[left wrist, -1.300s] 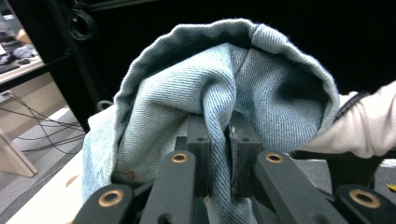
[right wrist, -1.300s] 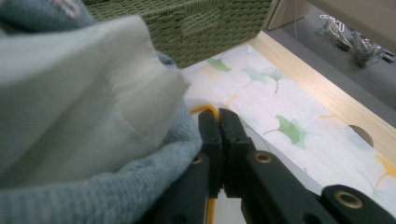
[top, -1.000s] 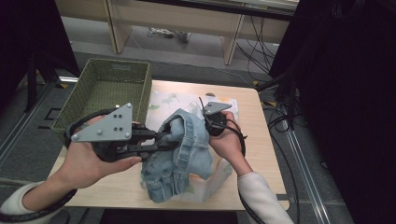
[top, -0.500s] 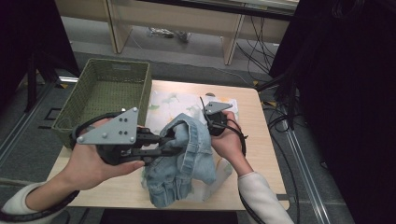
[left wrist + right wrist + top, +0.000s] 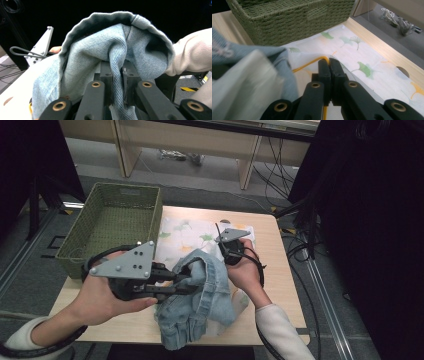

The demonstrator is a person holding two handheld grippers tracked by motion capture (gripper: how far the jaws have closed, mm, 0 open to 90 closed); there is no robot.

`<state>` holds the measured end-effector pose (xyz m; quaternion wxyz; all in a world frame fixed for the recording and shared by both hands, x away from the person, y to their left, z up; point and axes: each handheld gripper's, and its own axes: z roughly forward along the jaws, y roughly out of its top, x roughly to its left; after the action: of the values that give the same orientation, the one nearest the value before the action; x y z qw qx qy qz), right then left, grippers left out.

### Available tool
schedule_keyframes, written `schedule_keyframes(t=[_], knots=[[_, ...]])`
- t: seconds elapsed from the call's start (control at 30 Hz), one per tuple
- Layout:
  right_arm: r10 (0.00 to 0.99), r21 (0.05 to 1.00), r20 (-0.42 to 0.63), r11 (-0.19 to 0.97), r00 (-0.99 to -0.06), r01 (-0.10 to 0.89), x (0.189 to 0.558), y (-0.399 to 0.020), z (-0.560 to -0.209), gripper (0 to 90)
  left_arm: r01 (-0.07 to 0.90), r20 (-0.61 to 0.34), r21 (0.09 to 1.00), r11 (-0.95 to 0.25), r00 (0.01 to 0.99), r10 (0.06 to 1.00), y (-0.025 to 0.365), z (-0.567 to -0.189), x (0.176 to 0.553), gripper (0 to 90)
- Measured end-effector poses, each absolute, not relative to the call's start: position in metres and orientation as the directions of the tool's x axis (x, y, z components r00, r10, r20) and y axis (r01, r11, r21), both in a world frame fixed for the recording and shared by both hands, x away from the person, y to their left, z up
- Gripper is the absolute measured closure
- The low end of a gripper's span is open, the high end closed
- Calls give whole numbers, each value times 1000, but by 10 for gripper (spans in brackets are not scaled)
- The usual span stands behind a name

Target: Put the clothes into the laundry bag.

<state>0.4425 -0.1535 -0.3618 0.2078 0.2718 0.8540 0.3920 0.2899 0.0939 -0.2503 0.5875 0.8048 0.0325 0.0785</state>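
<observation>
basket (image 5: pixel 116 222) left of cloth (image 5: pixel 192 235); jeans (image 5: pixel 200 305) before cloth.

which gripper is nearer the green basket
Left. The left gripper is clamped on the denim just in front of the green basket; the right gripper sits farther off over the leaf-print cloth.

Jeans (image 5: pixel 200 305): light blue denim, crumpled, one fold lifted up and pinched in the left claw (image 5: pixel 117 75), the rest heaped on the bench (image 5: pixel 280 270).
Cloth (image 5: pixel 190 235): white with green and yellow leaves, spread flat under the jeans, beside the green basket (image 5: pixel 115 220).
</observation>
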Motion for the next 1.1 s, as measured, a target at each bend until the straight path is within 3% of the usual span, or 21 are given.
schedule_keyframes(t=[0.57, 1.1], knots=[[626, 788, -151, 543, -765, 289, 442, -154, -359, 900, -20, 93, 922, -388, 981, 170, 87, -268, 304, 811], [632, 791, -136, 533, -763, 300, 440, -154, -358, 900, 76, 78, 871, -486, 954, 289, 78, -319, 346, 809]])
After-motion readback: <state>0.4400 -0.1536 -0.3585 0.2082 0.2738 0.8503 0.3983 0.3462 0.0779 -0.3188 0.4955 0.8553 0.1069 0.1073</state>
